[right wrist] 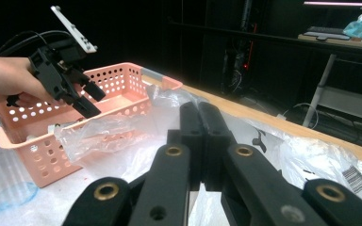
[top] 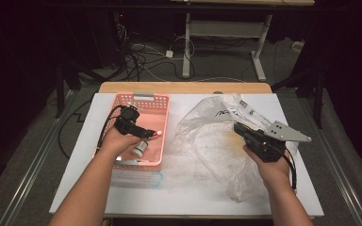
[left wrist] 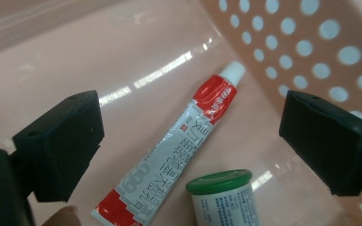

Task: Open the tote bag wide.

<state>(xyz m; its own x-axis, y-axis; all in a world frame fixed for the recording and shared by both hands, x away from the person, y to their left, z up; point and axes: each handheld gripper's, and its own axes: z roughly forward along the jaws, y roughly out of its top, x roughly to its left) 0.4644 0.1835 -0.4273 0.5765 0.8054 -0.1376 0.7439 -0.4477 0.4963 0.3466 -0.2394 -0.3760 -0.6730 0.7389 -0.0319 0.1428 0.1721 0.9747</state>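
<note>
The left tongs (left wrist: 191, 141) were held wide apart inside the pink basket (top: 158, 101), which stood on the left part of the white bench (top: 184, 197); nothing was held between them. Under them a red and silver tube (left wrist: 184, 141) was lying flat on the basket floor, its white cap toward the perforated wall; a small bottle with a green lid (left wrist: 220, 181) stood just beside its lower half. If the tube was the aim, as it seemed, the tongs should be lowered across its middle, kept away from the bottle, and closed gently. The right tongs (right wrist: 200, 141) were pressed together, empty, over the crumpled plastic bag (top: 207, 141).
</note>
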